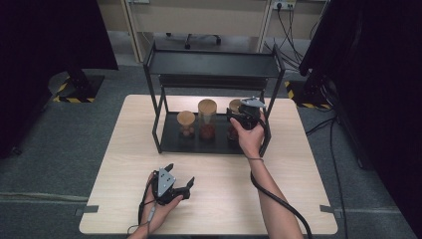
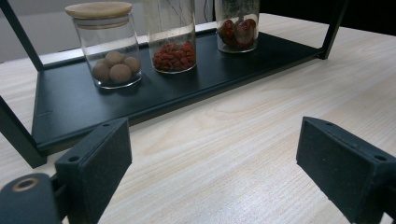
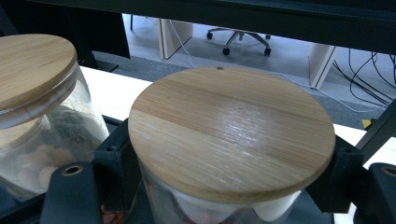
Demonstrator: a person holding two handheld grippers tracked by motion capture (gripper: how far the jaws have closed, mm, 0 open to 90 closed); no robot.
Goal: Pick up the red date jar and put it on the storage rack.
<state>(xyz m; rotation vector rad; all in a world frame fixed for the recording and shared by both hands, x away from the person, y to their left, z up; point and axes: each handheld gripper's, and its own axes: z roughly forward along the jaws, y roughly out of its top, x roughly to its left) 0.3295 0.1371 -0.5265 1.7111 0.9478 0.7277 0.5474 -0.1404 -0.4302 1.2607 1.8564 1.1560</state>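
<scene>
The right hand-held gripper [image 1: 238, 117] is at the right end of the black rack [image 1: 164, 132], in the middle of the high view. Its jaws sit on both sides of a jar [image 3: 224, 154], just under its wooden lid [image 3: 231, 130], and they hold it tight. This jar [image 1: 234, 124] stands on the bottom shelf, next to the tall jar [image 1: 207, 119] with red bits and the short jar [image 1: 186, 124] with brown balls. The left hand-held gripper [image 1: 180, 180] rests low on the bench [image 1: 219, 199], in the lower left, with its jaws wide apart and nothing between them.
</scene>
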